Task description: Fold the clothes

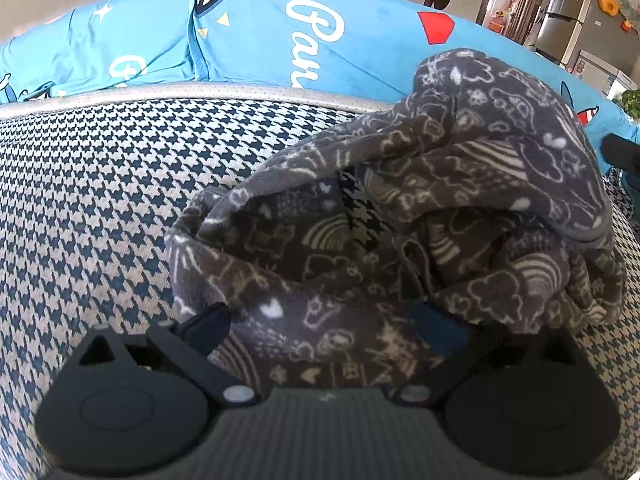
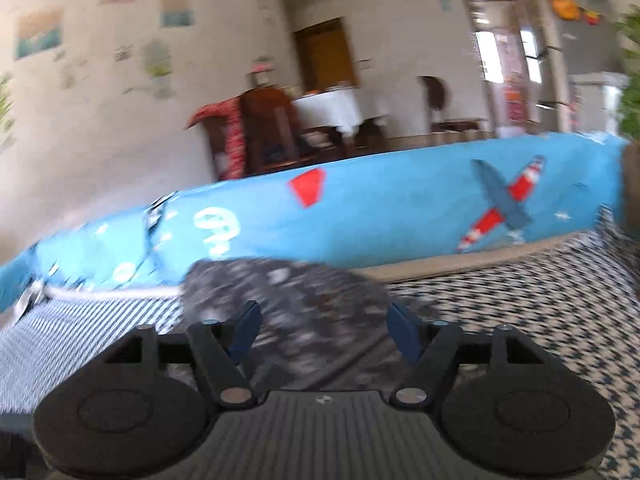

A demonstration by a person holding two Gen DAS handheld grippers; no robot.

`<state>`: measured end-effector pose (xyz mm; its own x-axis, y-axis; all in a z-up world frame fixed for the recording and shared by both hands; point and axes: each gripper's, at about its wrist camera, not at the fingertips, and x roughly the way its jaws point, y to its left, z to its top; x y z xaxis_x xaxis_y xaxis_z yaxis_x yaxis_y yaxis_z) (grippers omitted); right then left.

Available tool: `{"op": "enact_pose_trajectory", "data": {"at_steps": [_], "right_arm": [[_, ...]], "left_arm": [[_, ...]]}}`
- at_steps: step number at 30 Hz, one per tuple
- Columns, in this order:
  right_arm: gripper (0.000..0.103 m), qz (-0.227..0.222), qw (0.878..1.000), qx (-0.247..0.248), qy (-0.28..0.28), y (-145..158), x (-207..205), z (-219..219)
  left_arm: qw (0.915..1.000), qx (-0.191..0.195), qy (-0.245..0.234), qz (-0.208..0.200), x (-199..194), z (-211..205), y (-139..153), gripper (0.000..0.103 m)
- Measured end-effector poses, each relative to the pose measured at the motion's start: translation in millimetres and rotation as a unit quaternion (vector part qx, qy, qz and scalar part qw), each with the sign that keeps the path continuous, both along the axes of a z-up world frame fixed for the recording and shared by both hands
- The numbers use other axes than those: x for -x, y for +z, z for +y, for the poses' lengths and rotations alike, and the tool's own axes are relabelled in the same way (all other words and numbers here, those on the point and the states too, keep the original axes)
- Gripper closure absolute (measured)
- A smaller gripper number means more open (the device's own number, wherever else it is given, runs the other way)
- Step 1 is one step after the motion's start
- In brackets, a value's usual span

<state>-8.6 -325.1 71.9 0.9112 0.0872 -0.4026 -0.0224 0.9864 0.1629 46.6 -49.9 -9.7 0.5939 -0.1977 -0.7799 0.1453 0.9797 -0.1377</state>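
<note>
We see a crumpled fleece garment [image 1: 400, 216], grey with pale doodles, heaped on the houndstooth cushion [image 1: 92, 184] at 12 o'clock. Left gripper [image 1: 332, 320] and right gripper [image 2: 324, 320] jaws spread wide, straddling its near folds.

free: houndstooth surface [image 1: 88, 184] bare left of heap, also bare to its right | block: crumpled garment [image 1: 420, 220] fills the middle, lying between both claws' fingers | rear: blue cushion [image 1: 256, 44] walls far edge
</note>
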Motion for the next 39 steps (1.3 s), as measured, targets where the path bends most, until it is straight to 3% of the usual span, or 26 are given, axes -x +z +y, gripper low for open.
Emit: {"op": "enact_pose_trajectory", "data": {"at_steps": [4, 6, 7, 15, 17, 19, 22, 25, 31, 35, 39], "right_arm": [[0.023, -0.004, 0.999, 0.046, 0.029, -7, -9, 27], [0.023, -0.001, 0.998, 0.057, 0.033, -11, -15, 37], [0.023, 0.002, 0.997, 0.059, 0.039, -13, -19, 41], [0.022, 0.011, 0.988, 0.138, 0.07, -33, -44, 77], [0.03, 0.014, 0.986, 0.153, 0.068, -39, -51, 81], [0.06, 0.017, 0.986, 0.156, 0.059, -41, -58, 79], [0.088, 0.025, 0.991, 0.127, 0.038, -40, -67, 65], [0.095, 0.011, 0.994, 0.107, 0.009, -33, -71, 52], [0.097, -0.015, 0.993, 0.084, -0.081, -16, -73, 18], [0.097, -0.017, 0.984, 0.082, -0.154, -11, -72, -10], [0.097, -0.016, 0.968, 0.078, -0.238, -5, -65, -43]], "left_arm": [[1.0, -0.001, -0.001, 0.002, 1, 1, -1, 0.0], [1.0, -0.001, -0.002, 0.002, 2, 2, -2, 0.0], [0.9995, 0.0, -0.031, 0.003, 2, 2, -2, 0.0], [0.9995, 0.005, -0.03, 0.01, 2, 6, -4, 0.0], [0.9995, 0.005, -0.031, 0.01, 2, 6, -4, 0.0], [0.9994, 0.006, -0.031, 0.011, 2, 5, -5, 0.0], [0.9994, 0.007, -0.032, 0.013, 1, 4, -5, 0.0], [0.9993, 0.007, -0.035, 0.014, 2, 2, -6, 0.0], [0.999, 0.008, -0.041, 0.014, 2, -1, -7, 0.0], [0.999, 0.01, -0.041, 0.016, 2, -3, -8, 0.0], [0.9989, 0.01, -0.041, 0.019, 1, -5, -9, 0.0]]}}
